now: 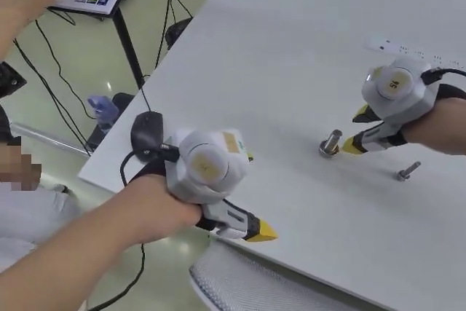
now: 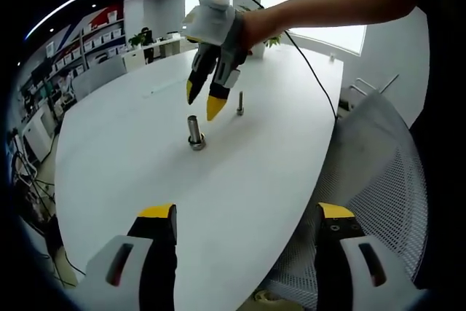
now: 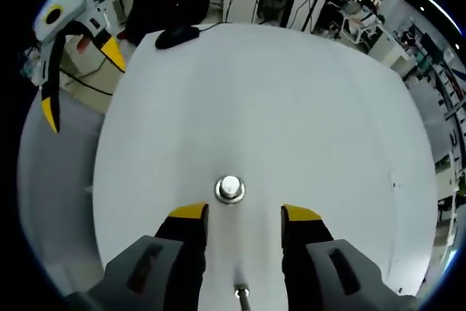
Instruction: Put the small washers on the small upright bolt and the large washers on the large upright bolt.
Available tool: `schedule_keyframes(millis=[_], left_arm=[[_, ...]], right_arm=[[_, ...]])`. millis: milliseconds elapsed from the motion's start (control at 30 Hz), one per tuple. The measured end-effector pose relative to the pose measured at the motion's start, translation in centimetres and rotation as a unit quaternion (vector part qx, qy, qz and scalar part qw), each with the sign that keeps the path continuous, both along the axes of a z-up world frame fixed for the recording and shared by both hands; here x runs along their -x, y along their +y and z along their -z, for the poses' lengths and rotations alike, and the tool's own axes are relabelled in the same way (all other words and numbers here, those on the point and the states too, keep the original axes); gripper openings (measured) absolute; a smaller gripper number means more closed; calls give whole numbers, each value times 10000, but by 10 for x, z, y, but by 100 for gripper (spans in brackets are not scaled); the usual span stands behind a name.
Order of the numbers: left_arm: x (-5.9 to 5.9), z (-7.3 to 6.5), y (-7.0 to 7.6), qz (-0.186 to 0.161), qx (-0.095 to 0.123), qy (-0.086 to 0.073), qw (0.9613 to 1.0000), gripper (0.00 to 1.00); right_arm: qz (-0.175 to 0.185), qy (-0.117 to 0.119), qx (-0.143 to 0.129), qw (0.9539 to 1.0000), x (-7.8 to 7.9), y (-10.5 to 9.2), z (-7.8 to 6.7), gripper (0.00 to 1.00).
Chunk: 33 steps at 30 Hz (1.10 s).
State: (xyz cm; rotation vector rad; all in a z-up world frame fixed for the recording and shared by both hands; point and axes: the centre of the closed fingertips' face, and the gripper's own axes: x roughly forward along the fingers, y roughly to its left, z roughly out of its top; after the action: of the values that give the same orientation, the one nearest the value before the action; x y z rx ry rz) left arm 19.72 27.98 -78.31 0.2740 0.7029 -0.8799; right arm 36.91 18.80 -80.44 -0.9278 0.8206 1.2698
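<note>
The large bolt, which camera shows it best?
The left gripper view: the large bolt stands side-on. The right gripper view looks down on its top; the head view shows it small beside the right gripper.

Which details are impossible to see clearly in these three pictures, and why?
- Large bolt: in the head and left gripper views, too small to tell whether its wide base is the bolt's head or washers.
- Small bolt: cut by the bottom edge in the right gripper view; elsewhere too small to show any washers.
- Printed strip: head view, print too small to read.
</note>
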Motion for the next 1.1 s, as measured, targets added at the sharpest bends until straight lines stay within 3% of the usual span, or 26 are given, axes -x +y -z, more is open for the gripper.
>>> schedule_keyframes(millis=[267, 500, 667, 733, 800, 1100], left_arm=[[-5, -1, -5, 3, 15, -45, 10000, 79], [-6, 0, -8, 24, 26, -42, 10000, 79], [-10, -2, -11, -45, 100, -84, 9999, 80], [-11, -3, -11, -55, 100, -87, 9999, 80], [-12, -5, -11, -64, 109, -118, 9999, 80], [-20, -10, -17, -208, 313, -171, 9991, 82]], right_arm=[[421, -125, -369, 9984, -5, -27, -16, 45], [904, -309, -658, 9932, -7, -65, -25, 48], [1376, -337, -1003, 9848, -2, -88, -32, 50], [1713, -223, -1312, 9762, 3, -96, -36, 51], [1703, -277, -1314, 9762, 8, -103, -37, 53], [2253, -211, -1805, 9572, 33, -121, -37, 55]])
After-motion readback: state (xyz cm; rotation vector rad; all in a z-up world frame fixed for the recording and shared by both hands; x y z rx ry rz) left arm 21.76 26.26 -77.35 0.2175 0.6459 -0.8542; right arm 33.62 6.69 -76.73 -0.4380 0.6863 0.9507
